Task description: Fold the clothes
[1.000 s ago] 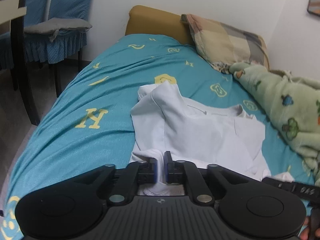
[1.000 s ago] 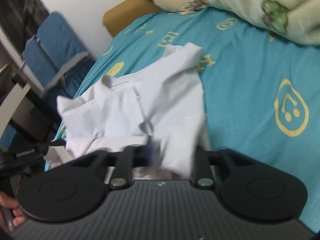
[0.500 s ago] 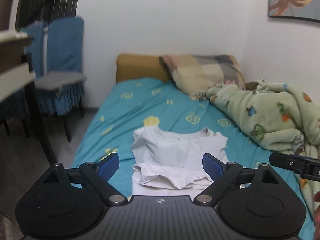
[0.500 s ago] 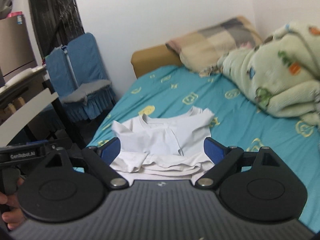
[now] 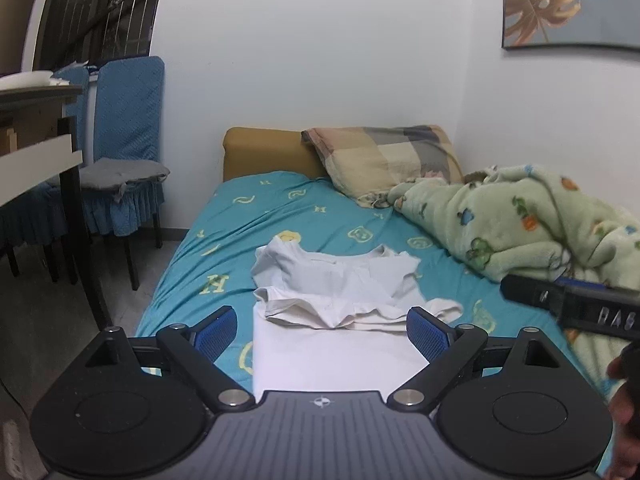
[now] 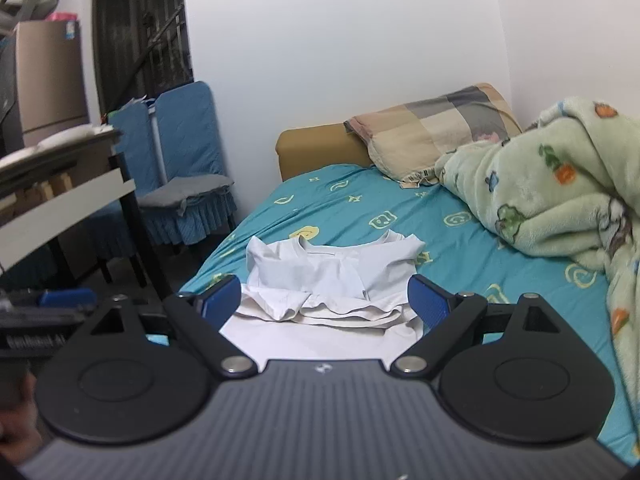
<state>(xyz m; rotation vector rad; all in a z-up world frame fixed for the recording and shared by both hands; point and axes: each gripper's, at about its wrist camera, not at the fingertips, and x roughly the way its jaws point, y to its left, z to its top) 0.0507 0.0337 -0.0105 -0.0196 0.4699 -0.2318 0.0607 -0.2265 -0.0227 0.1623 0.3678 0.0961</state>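
A white T-shirt [image 5: 336,292] lies on the bed [image 5: 248,216], over the teal sheet, toward the bed's near end. Its neckline points to the far end, where the pillow [image 5: 384,160] leans on the headboard. The near hem has been brought up over the body, leaving a rumpled double layer across the middle and a smooth white panel nearest the cameras. The sleeves are tucked in on the left and right, so the garment looks partly folded rather than finished.

The left gripper [image 5: 322,330] has its fingers [image 5: 216,330] spread wide with nothing between them; the cloth shows only in the background, below and beyond. The right gripper [image 6: 324,300] is likewise spread and empty, above the shirt's near edge. Both appear to hang clear of the fabric, probably so the fold can settle undisturbed and be checked.

A green fleece blanket [image 6: 560,200] is heaped on the right, near the shirt without touching it, which leaves room for another fold.
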